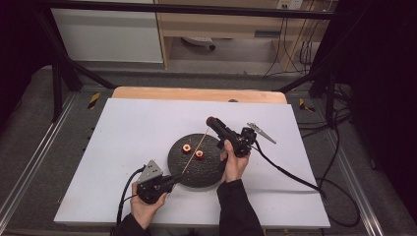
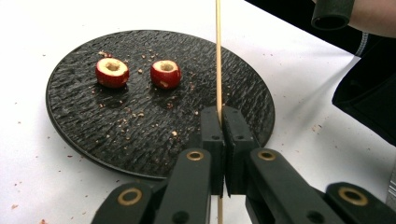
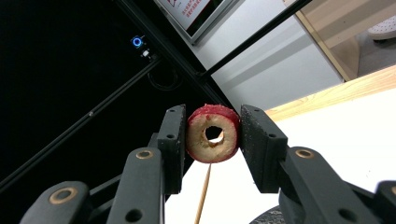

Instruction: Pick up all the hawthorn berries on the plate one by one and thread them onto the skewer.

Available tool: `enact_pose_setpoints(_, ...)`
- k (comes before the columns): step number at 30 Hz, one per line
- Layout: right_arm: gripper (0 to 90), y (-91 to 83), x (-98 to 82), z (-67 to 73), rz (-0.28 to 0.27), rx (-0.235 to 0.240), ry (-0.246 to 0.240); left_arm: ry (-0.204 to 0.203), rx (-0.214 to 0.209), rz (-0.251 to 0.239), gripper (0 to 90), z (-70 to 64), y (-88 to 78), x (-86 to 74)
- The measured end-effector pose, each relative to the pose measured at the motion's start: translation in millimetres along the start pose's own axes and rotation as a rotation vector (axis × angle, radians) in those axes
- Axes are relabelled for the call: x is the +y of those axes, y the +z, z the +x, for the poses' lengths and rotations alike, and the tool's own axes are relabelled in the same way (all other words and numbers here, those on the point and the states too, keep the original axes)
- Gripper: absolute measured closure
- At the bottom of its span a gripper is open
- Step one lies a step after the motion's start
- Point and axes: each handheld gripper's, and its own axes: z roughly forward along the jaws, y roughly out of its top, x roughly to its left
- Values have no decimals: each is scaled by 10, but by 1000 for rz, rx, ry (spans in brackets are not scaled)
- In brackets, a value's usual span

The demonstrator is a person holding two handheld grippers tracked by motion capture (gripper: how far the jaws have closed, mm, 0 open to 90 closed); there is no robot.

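Note:
A round black plate (image 1: 196, 172) lies on the white table top and carries two red cored fruit pieces (image 1: 187, 148) (image 1: 199, 154), side by side on its far half (image 2: 112, 72) (image 2: 166, 73). My left gripper (image 1: 172, 181) sits at the plate's near left edge, shut (image 2: 223, 112) on a thin wooden skewer (image 2: 218, 56) that slants up toward the right gripper. My right gripper (image 1: 211, 120) is raised above the plate's far right side, shut (image 3: 212, 116) on a third red cored fruit ring (image 3: 212, 134). The ring's hole faces the camera, and the skewer's tip (image 3: 203, 196) lies just below it.
Crumbs are scattered over the plate (image 2: 140, 116) and on the white sheet (image 1: 137, 128) around it. A wooden table edge (image 1: 196, 93) runs along the back. Black frame poles stand at both sides, and cables (image 1: 295, 177) trail off to the right.

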Motion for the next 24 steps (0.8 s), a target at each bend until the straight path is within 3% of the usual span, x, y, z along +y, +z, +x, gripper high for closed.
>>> enact_pose_setpoints(24, 627, 13, -86, -7, 6, 11, 19, -58, 13, -38, 881, -82, 94, 102)
